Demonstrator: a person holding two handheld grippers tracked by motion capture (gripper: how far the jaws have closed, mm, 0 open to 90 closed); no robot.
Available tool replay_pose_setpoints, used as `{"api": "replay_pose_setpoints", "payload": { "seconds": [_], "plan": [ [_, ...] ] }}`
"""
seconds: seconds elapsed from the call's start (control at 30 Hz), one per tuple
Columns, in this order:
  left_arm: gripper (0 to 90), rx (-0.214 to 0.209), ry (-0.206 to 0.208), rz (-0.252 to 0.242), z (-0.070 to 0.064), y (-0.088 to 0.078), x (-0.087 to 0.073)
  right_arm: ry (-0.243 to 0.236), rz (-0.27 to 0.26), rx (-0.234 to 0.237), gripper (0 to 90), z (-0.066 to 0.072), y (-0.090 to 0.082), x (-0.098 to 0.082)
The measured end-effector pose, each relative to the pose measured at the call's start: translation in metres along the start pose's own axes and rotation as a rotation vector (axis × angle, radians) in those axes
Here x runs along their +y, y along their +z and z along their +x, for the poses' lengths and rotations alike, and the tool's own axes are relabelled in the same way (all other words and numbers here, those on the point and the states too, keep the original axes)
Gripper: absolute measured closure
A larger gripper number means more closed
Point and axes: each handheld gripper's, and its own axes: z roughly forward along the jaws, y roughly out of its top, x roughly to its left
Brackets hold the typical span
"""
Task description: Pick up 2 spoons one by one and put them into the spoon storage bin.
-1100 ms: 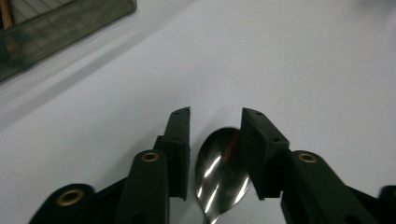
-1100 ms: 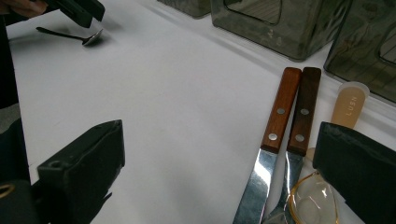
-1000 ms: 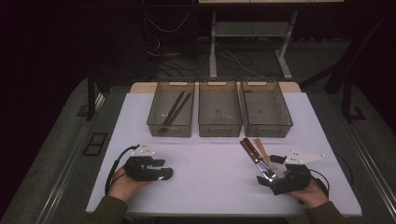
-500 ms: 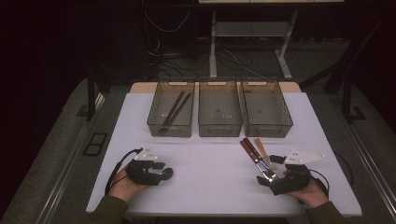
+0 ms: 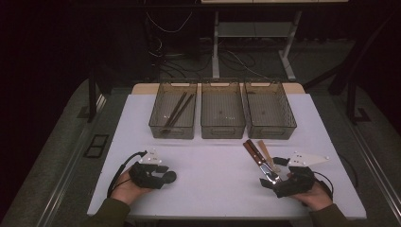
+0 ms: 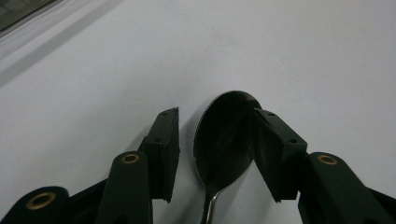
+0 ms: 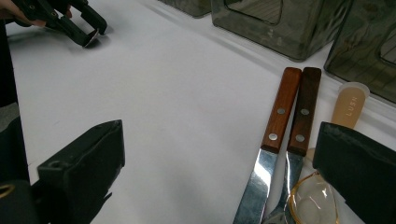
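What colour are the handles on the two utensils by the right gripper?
Reddish-brown wood with metal rivets, one handle lighter than the other; clearest in the right gripper view.

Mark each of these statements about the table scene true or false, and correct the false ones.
1. The dark metal spoon lies between the left gripper jaws. True.
2. All three clear plastic bins are empty. False: the left bin holds dark chopsticks; the middle bin and right bin look empty.
3. Two wooden-handled knives lie side by side on the white table near the right gripper. True.
4. The right gripper is clamped on a knife handle. False: its jaws stand wide open, holding nothing.
5. The pale wooden utensil lies inside a bin. False: it lies on the table beside the knives.
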Motion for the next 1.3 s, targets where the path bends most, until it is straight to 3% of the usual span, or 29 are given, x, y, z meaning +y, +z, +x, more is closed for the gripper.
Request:
{"api": "replay_pose_setpoints", "payload": {
  "seconds": [0.5, 0.67, 1.03, 1.17, 1.3],
  "plan": [
    [54.1, -0.027, 0.018, 0.0, -0.002, -0.002, -0.002, 0.001, -0.001, -0.001, 2.4, 0.0, -0.001, 0.0],
    [54.4, -0.023, -0.004, -0.006, -0.003, -0.003, -0.005, 0.0, -0.003, -0.002, 2.4, 0.0, -0.001, 0.0],
    [56.6, -0.004, 0.007, 0.003, -0.002, -0.005, -0.005, 0.0, -0.002, -0.002, 2.4, 0.0, -0.001, 0.0],
    [56.9, -0.015, -0.004, -0.042, -0.003, -0.01, -0.003, 0.001, -0.002, -0.002, 2.4, 0.0, -0.001, 0.0],
    [62.8, -0.018, 0.019, -0.061, -0.008, -0.014, -0.001, 0.001, -0.003, -0.002, 2.4, 0.0, -0.001, 0.0]
  ]
}}
